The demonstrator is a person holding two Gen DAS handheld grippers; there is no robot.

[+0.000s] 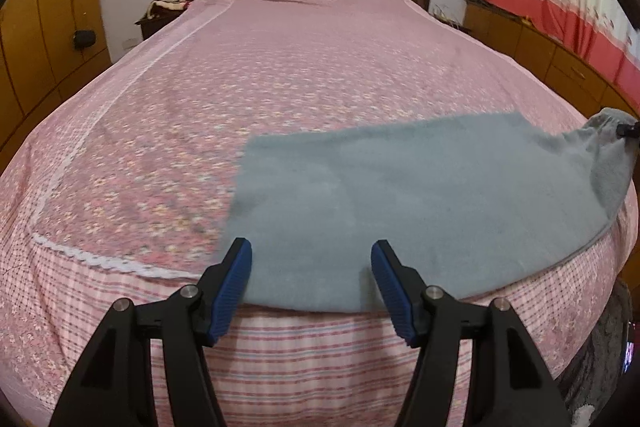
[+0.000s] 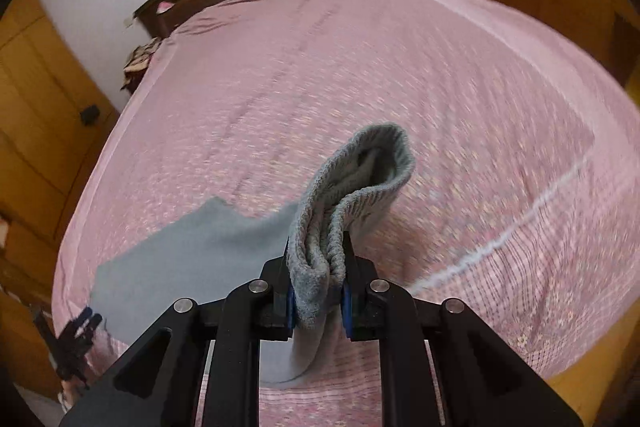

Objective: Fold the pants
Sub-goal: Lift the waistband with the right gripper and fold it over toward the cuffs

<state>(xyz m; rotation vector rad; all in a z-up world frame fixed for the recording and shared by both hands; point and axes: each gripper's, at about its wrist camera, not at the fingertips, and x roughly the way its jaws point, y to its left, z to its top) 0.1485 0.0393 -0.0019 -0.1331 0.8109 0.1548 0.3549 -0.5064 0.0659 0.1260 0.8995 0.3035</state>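
Grey fleece pants are spread flat at the near edge of a pink floral bedspread, their long axis running from lower centre to the right edge of the left wrist view. The ribbed cuff end is pinched and lifted by the right gripper, jaws closed on it. The left gripper is held open above the opposite end, touching nothing.

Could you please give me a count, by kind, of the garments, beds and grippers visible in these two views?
Grey pants: 1
Bed: 1
Grippers: 2, left gripper and right gripper
Total: 4
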